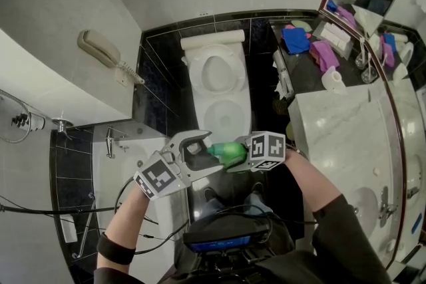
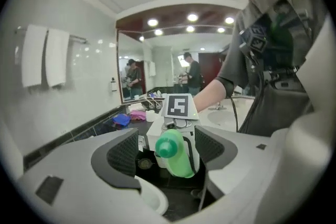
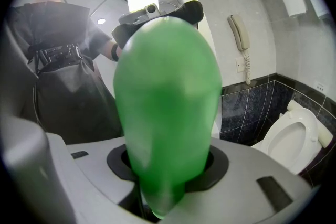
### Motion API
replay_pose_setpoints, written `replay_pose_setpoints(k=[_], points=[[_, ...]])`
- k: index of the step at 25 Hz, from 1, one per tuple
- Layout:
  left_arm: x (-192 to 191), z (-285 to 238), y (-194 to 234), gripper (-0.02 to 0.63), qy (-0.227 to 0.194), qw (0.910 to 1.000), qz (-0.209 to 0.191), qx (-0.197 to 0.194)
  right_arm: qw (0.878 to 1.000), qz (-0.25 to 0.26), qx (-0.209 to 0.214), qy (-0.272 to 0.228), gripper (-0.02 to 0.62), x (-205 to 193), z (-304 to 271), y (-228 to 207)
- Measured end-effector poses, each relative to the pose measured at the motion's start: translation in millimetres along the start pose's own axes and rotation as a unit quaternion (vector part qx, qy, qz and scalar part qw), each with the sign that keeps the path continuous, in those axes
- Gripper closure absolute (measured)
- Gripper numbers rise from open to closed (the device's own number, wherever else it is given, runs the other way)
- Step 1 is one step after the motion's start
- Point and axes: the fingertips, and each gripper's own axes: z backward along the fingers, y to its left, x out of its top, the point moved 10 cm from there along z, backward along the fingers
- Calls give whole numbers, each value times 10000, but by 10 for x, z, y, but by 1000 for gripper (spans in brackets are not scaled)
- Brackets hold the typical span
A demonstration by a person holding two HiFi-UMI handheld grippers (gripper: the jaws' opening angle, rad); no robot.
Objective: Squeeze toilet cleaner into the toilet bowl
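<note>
A green toilet cleaner bottle (image 1: 227,153) is held level in front of me, below the white toilet (image 1: 216,73), whose bowl is uncovered. My right gripper (image 1: 241,156) is shut on the bottle's body, which fills the right gripper view (image 3: 165,113). My left gripper (image 1: 200,146) faces it from the left. Its jaws stand wide on both sides of the green cap (image 2: 168,148), and the dark pads (image 2: 125,153) do not touch it. In the right gripper view the toilet (image 3: 291,139) lies at the lower right.
A marble vanity counter (image 1: 333,123) with a sink (image 1: 363,209) runs along the right, below a mirror. Blue and purple cloths (image 1: 296,40) lie on the dark shelf beside the toilet. A wall phone (image 1: 100,50) hangs at the left, above a tub edge (image 1: 133,163).
</note>
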Motion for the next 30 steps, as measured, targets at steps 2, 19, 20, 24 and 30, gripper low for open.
replay_pose_setpoints(k=[2,19,20,24,30], points=[[-84,15,77,270,-148,9963,847,-57,10000,24,-71,49,405,4,3,-11],[-300,-44,238,445,-106,9581,2858,-173,9999,65,-139,62,405,42,-2,-38],[-300,-50,232,466,-95,9598,2798,-187,9998,77,-147,63,404,26,-8,-54],[-282,-79,217,483,37,9683,2486,-224,9999,22,-39,106,405,16,11,-42],[-242,-84,196,482,360,9873,1483,-434,9997,-68,242,72,405,48,-7,6]])
